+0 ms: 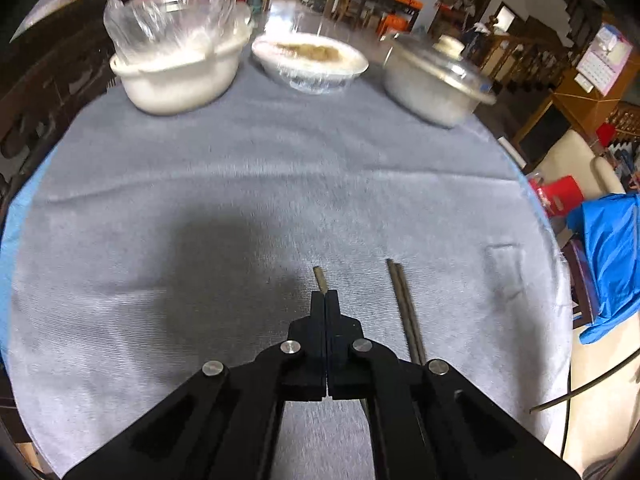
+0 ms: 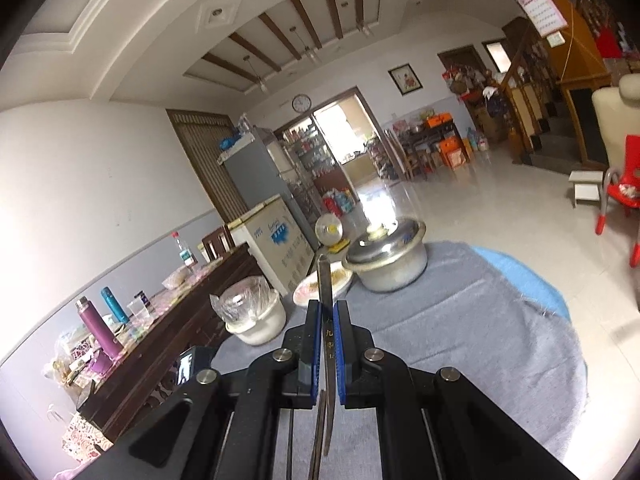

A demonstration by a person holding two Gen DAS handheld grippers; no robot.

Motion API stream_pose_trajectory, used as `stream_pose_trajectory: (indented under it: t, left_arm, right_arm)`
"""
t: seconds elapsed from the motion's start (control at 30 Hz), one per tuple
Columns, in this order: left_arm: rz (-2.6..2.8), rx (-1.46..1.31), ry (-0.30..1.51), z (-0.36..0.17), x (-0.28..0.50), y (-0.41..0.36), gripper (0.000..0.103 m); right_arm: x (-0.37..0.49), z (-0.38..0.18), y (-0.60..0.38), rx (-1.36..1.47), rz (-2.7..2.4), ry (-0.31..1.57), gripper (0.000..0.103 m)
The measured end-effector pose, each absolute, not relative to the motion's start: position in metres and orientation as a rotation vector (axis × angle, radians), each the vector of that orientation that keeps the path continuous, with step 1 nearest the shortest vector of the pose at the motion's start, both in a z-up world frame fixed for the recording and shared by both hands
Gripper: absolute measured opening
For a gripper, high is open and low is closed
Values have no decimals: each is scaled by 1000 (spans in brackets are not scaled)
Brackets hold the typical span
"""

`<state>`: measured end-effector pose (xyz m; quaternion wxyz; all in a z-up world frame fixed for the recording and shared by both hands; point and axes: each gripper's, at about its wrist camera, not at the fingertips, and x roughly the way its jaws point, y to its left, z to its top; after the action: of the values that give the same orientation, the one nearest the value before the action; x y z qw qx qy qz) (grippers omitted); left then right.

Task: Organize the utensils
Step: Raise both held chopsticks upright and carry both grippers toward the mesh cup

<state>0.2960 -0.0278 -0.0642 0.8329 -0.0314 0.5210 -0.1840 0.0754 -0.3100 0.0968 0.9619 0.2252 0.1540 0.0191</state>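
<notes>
In the left wrist view my left gripper (image 1: 325, 294) is shut low over the grey tablecloth (image 1: 240, 184). A thin brown chopstick tip (image 1: 319, 278) sticks out just past its fingertips; whether the jaws pinch it I cannot tell. A pair of dark chopsticks (image 1: 404, 312) lies side by side on the cloth just right of that gripper. In the right wrist view my right gripper (image 2: 327, 305) is shut on a pair of dark chopsticks (image 2: 325, 280) held between its blue pads, raised above the table and pointing away.
At the table's far side stand a white bowl with a plastic bag (image 1: 176, 68), a wrapped dish of food (image 1: 310, 60) and a lidded metal pot (image 1: 436, 80). A blue cloth (image 1: 612, 256) hangs at the right. A sideboard with bottles (image 2: 120, 320) stands to the left.
</notes>
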Motion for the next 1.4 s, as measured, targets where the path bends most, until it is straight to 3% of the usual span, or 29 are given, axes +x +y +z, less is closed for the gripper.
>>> stream_pose_trajectory:
  t: [0.17,0.27,0.3,0.4,0.5,0.57,0.6,0.87,1.4]
  left_arm:
    - [-421,-141,1192,-68,303,-30,2]
    - [-409,-128,1251,-85,309,-44,19]
    - [-399,-116,1274,-92,311,-48,31]
    - [-377,-99,1268,-104,321,-56,35]
    - [-391,-85,1262,-109,326,-62,34]
    - [-382,-23,1239,-110,323,-67,10]
    - [-374,10,1223,-111,323,-69,7]
    - [-367,-48,1129,-94,312,-39,5]
    - [-269,-152,733,49,198,71,5]
  right_arm:
    - [59,115,-301,430,38,265,7]
    - [56,116,-297,416,42,269,7]
    - [56,116,-297,413,41,272,7]
    - [56,111,-301,420,34,289,7]
    - [58,106,-306,428,27,301,7]
    - [60,103,-309,437,19,301,7]
    - [62,101,-312,448,19,302,7]
    - [57,106,-306,411,-10,284,7]
    - [-23,170,-269,277,-65,68,7]
